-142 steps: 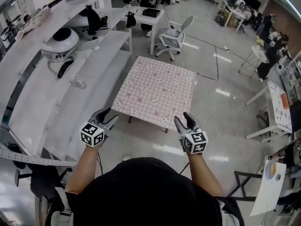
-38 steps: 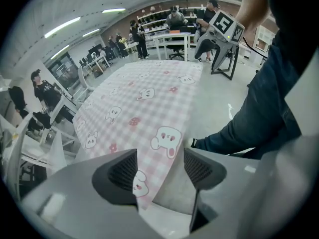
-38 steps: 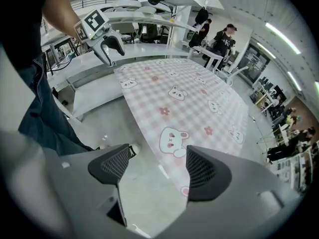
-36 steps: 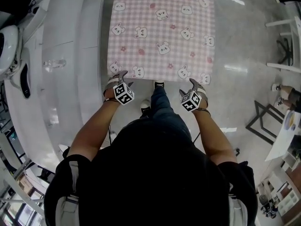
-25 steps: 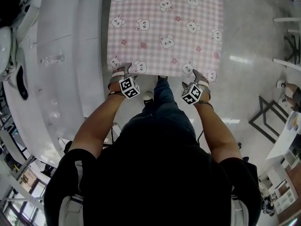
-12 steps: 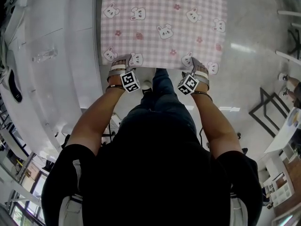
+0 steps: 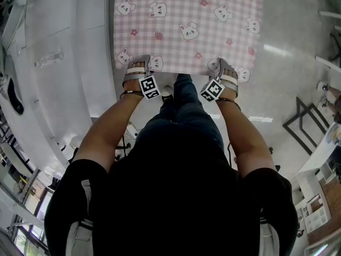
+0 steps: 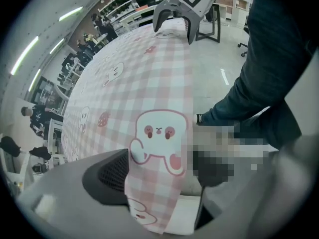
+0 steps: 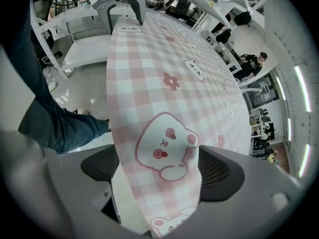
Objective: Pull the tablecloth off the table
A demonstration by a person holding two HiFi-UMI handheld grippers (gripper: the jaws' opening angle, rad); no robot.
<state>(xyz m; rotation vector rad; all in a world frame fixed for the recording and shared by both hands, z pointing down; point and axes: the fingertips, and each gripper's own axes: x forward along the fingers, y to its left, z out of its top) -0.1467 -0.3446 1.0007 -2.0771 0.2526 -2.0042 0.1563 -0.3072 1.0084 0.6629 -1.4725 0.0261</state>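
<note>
R gripper (image 9: 159,173): fingers (image 9: 222,171) wide, just been opening; tablecloth (image 7: 186,25) hem hangs loose betw them, unpinched
L gripper (image 8: 159,180): fingers (image 8: 107,176) apart, hem betw them, not squeezed
Grip spots: table's near edge, each just inside a near corner; person's leg (image 7: 184,97) betw the two
Cloth: pink check w/ bunnies, flat over table, which it hides
Free room: bare glossy floor (image 7: 287,84) on R side; white benches (image 7: 69,63) close along L edge
Room: black frame (image 7: 301,124) well off to R
</note>
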